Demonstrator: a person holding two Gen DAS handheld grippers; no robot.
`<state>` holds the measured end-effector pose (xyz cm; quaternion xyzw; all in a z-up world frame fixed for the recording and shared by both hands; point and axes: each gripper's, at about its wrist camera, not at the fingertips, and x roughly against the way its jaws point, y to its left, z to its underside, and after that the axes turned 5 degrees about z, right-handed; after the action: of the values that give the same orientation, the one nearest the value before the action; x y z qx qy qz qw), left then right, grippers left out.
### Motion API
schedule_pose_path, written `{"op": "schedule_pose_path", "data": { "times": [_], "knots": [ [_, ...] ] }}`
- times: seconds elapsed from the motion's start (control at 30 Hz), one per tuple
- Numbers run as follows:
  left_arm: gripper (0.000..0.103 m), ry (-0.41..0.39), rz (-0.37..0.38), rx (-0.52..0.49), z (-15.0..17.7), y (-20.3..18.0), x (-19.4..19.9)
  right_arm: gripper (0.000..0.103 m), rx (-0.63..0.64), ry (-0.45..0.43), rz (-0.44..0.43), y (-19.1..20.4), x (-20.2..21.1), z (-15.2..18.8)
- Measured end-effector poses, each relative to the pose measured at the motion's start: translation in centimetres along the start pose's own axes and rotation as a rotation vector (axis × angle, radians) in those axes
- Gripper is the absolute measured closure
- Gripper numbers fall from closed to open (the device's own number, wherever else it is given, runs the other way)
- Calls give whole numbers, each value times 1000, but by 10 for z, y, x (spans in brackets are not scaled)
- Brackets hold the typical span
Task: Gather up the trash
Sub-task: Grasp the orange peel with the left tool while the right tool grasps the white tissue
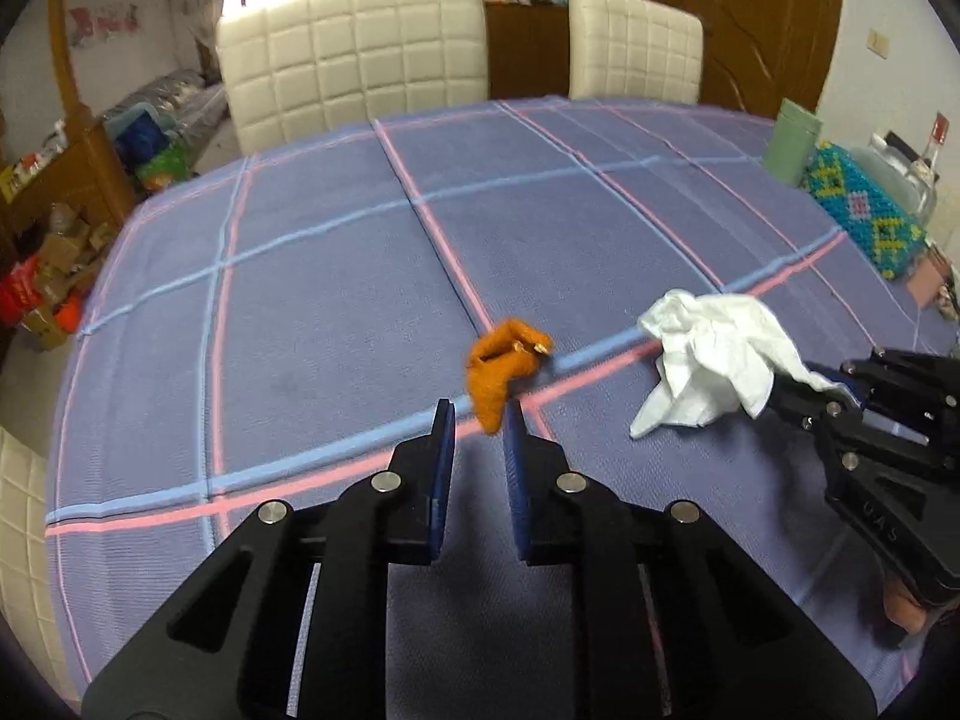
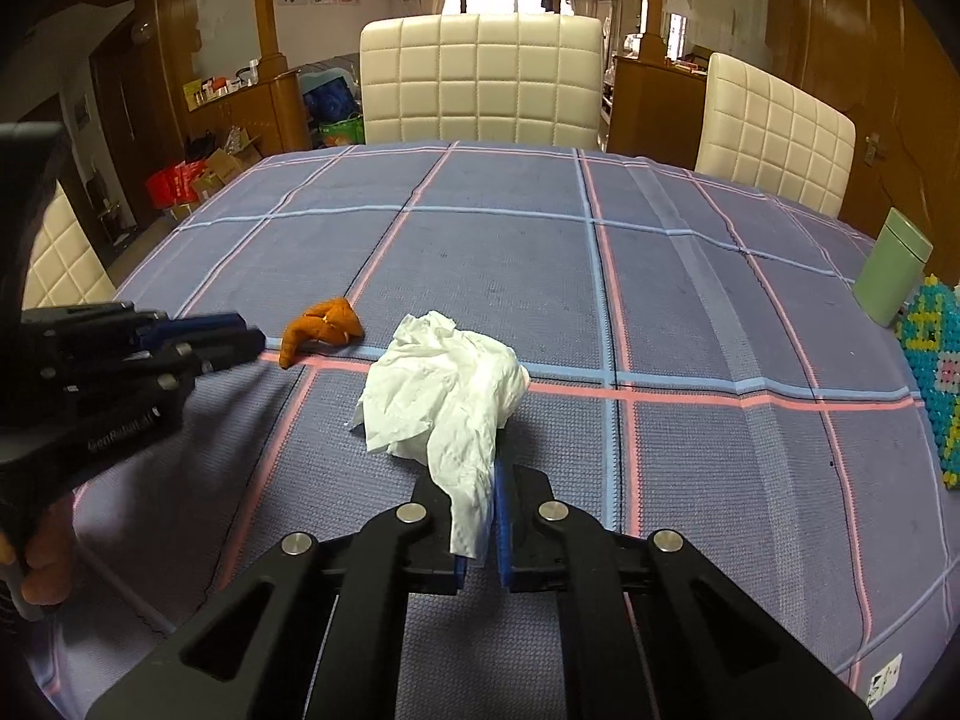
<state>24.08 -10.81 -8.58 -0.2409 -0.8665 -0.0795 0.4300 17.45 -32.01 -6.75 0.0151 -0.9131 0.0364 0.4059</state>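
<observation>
A curled orange peel (image 1: 503,366) lies on the blue plaid tablecloth (image 1: 312,300). My left gripper (image 1: 477,420) is open, its fingertips on either side of the peel's near end, not closed on it. A crumpled white tissue (image 2: 444,390) is clamped between the pads of my right gripper (image 2: 480,480), with most of it bunched ahead of the fingers. The tissue (image 1: 708,360) and right gripper (image 1: 786,390) show at the right in the left wrist view. The peel (image 2: 324,327) and left gripper (image 2: 246,336) show at the left in the right wrist view.
A pale green canister (image 2: 891,267) and a beaded colourful box (image 2: 936,384) stand at the table's right edge. White quilted chairs (image 2: 480,78) stand along the far side, and another chair (image 2: 60,258) at the left. Boxes clutter the floor (image 1: 48,276).
</observation>
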Motion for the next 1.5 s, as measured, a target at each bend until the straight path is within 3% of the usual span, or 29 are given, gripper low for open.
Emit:
{"op": "schedule_pose_path", "data": {
  "times": [0.07,0.1,0.13,0.17,0.3,0.4,0.47,0.53,0.63,0.87,1.5],
  "knots": [
    [78,18,-8,-4,-2,-2,-7,96,-8,-5,9,-3,1,0],
    [63,19,-13,-6,-2,-3,-9,96,-12,-6,11,-5,1,-1],
    [30,11,-32,-7,-4,-3,-12,96,-21,-4,12,-9,0,-1],
    [18,-11,-43,-7,-5,-3,-11,96,-26,-2,13,-10,0,-1],
    [14,-46,-50,-41,-9,-10,-14,96,-39,5,17,-18,-6,-3],
    [20,-27,-50,-49,-14,-11,-24,96,-50,14,13,-20,-13,-6],
    [33,-7,-46,-49,-17,-10,-32,96,-56,14,10,-21,-16,-7],
    [60,21,-34,-40,-18,-7,-40,96,-58,15,7,-22,-17,-7],
    [75,16,-15,-29,-18,-5,-39,96,-59,20,5,-22,-18,-7],
    [83,-26,-19,-51,-11,-10,-17,96,-44,14,-6,-15,-12,-6],
    [84,-89,-82,-9,40,18,59,96,94,-33,-58,55,31,-6]
  ]
}}
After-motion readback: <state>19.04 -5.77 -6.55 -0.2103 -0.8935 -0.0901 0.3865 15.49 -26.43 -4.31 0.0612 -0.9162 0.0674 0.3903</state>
